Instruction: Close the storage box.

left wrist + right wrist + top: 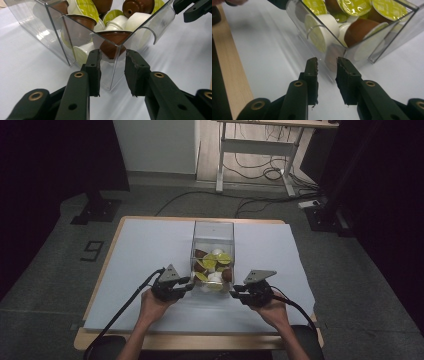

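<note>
- Clear plastic box [213, 257] of coffee capsules [214, 265] sits mid-table on the white sheet [150, 250], just ahead of both hands.
- Left gripper [189, 282] is at the box's 7 o'clock corner. In the left gripper view its jaws straddle that vertical corner edge [115, 67] with a gap each side; pads [96, 67] not pressing, so released.
- Right gripper [235, 291] is at the 5 o'clock corner. In the right gripper view the jaws frame the near corner [342, 53], with daylight between pads [313, 72] and wall. Also released.
- Step, my read: lining both grippers up on the near corners, ahead of a two-handed grip on the box. No hold yet.
- Next move needs: each pair of jaws closed onto a wall or corner, evenly and together. Slick thin plastic and a loose capsule load, so keep it level or it tips or slides.
- Capsules: brown, white and lime-lidded, heaped loose [110, 22], none outside the box.
- Surface: sheet over a light wood table [100, 340], edge strip in the right gripper view at 9 o'clock [232, 75].
- Room: dim, grey floor [50, 270], loose cables [260, 170] and a desk frame [255, 145] at 12 o'clock, stand base [95, 210] at 10 o'clock.
</note>
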Available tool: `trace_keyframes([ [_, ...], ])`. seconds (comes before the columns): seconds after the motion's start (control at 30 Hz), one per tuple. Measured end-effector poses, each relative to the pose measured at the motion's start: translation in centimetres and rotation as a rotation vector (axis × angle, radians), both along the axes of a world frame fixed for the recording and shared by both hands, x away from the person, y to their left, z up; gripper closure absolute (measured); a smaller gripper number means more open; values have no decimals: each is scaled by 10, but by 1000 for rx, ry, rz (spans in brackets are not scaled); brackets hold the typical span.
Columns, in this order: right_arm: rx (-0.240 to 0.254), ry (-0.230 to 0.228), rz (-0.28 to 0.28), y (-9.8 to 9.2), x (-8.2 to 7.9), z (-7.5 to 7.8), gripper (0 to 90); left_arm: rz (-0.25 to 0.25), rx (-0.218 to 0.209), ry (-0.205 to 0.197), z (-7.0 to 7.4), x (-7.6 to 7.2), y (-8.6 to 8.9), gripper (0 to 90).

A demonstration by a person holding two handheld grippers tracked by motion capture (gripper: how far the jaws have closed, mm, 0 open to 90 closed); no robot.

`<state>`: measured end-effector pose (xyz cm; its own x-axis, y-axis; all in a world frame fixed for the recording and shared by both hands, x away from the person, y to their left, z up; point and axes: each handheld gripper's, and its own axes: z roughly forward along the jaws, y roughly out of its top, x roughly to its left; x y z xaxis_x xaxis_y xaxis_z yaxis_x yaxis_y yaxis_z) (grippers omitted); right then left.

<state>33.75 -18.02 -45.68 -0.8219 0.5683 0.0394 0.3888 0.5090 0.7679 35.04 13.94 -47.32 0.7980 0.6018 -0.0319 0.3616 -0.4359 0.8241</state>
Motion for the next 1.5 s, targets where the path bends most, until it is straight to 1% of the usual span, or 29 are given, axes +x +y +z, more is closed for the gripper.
trace_keyframes([
  [0.1,16,8,8,4,2,1,720,6,-2,1,-1,2,-1,654],
  [0.2,12,5,19,9,3,1,728,17,0,-2,-1,4,-2,654],
  [0.37,15,0,17,17,7,3,752,35,3,-6,-1,8,-4,656],
  [0.6,12,-12,6,24,12,4,789,38,1,-5,-1,10,-4,656],
  [0.7,19,-9,7,28,15,5,802,39,1,-5,-1,10,-4,656],
  [0.83,10,-12,4,33,17,4,816,38,2,-5,-1,10,-4,655],
  [0.9,15,-12,4,34,17,4,819,42,4,-4,-1,10,-4,655],
  [1.0,-4,-39,-1,37,17,5,818,54,6,-2,-1,10,-5,657],
  [1.13,-10,-46,-7,37,18,5,816,51,9,-10,0,8,-5,663],
  [1.23,-6,-45,-11,37,19,5,816,51,27,-16,1,6,-4,644],
  [1.33,-5,-52,-16,37,20,4,816,58,46,-16,0,5,-4,584],
  [1.43,-8,-61,-25,38,21,4,816,66,50,-15,-2,3,-1,532],
  [1.5,-9,-65,-27,39,22,4,815,67,52,-7,-3,2,2,492],
])
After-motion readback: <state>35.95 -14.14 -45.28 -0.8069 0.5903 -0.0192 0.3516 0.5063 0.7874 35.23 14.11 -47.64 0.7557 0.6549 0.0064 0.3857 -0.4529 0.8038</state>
